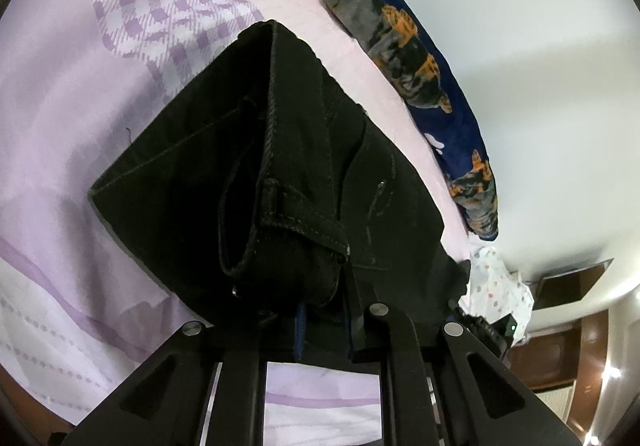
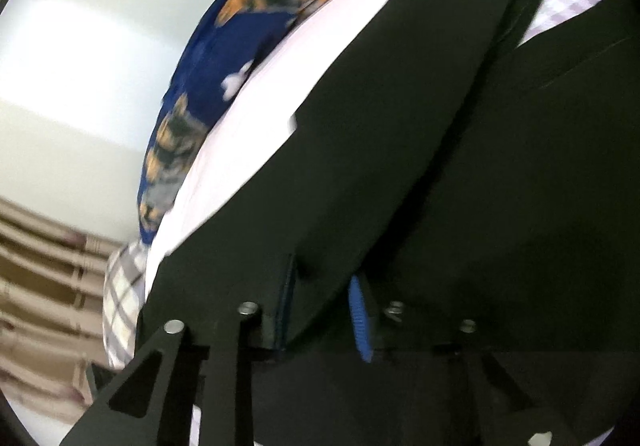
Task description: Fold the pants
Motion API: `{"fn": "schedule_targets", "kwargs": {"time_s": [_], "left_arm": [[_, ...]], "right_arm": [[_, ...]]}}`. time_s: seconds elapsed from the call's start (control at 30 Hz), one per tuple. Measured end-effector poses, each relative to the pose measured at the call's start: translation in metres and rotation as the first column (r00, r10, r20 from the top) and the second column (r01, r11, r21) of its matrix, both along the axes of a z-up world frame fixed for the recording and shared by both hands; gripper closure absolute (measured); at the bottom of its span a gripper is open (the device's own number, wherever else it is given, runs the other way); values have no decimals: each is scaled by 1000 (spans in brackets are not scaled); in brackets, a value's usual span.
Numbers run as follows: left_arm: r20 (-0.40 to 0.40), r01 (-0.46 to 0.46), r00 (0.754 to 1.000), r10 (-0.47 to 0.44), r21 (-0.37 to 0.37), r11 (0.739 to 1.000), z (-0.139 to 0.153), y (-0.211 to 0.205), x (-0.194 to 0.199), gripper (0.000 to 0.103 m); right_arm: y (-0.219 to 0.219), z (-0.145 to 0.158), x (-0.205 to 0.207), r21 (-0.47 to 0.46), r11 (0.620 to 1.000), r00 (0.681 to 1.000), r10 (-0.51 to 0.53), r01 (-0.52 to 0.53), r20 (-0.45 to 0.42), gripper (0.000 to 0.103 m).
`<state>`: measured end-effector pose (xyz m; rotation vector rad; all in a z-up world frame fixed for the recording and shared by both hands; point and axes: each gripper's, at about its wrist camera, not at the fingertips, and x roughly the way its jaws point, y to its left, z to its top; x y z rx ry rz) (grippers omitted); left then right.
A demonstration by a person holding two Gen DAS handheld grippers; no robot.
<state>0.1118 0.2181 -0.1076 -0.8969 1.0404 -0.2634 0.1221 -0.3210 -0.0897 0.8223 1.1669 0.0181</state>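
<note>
Left wrist view: the black pants [image 1: 256, 174] filled the centre of the frame, lying on a bed sheet [image 1: 60, 134] in pale lilac with a purple check patch at the upper left.
Surroundings, left wrist: a navy pillow [image 1: 404, 58] with orange and grey blotches ran diagonally from top centre to the right of centre, along the far edge of the sheet; a white dotted cloth [image 1: 496, 282] lay at the lower right just beyond the pants; a white wall took the right side, with brown wooden furniture at the lower right corner.
Surroundings, right wrist: the same pillow [image 2: 224, 58] sat at the upper centre, a plaid cloth [image 2: 120, 298] at the lower left, beige curtains at the far left edge. This view was blurred.
In the way: the bunched waistband with a belt loop rose right in front of the left camera and hid what lay beyond it.
Pants, axis: in the left view the long axis ran from lower centre up towards the top centre; in the right view [image 2: 400, 126] from lower centre to the upper right.
Left hand-held gripper [image 1: 324, 326]: clamped on the waistband, blue pads nearly together.
Right hand-held gripper [image 2: 324, 314]: closed on a fold of the pants, cloth pinched between the blue pads.
</note>
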Motion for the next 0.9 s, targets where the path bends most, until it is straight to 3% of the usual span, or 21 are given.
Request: {"fn": "schedule_targets", "kwargs": {"time_s": [0.1,0.2,0.43,0.63,0.8,0.9], "left_arm": [[-17,12,1000,-12,1,1000,-5,1,1,89],[1,52,999,-52,30,998,-2,2,1,89],[28,179,982,-186,156,971,8,8,11,90],[61,230,965,-253,256,939,21,19,17,90],[-26,271,961,-275,292,917,-1,21,16,90],[-14,264,962,-272,295,919,-3,22,11,88]], "right_arm": [[-3,6,3,-10,1000,1000,8,-8,-2,96],[9,35,-2,-103,993,997,62,-58,36,98],[30,80,-35,-168,975,986,154,-142,59,100],[47,67,-63,-156,969,982,190,-190,-20,100],[52,42,-77,-134,971,976,184,-199,-113,100],[53,32,-79,-135,969,972,185,-205,-147,100]]}}
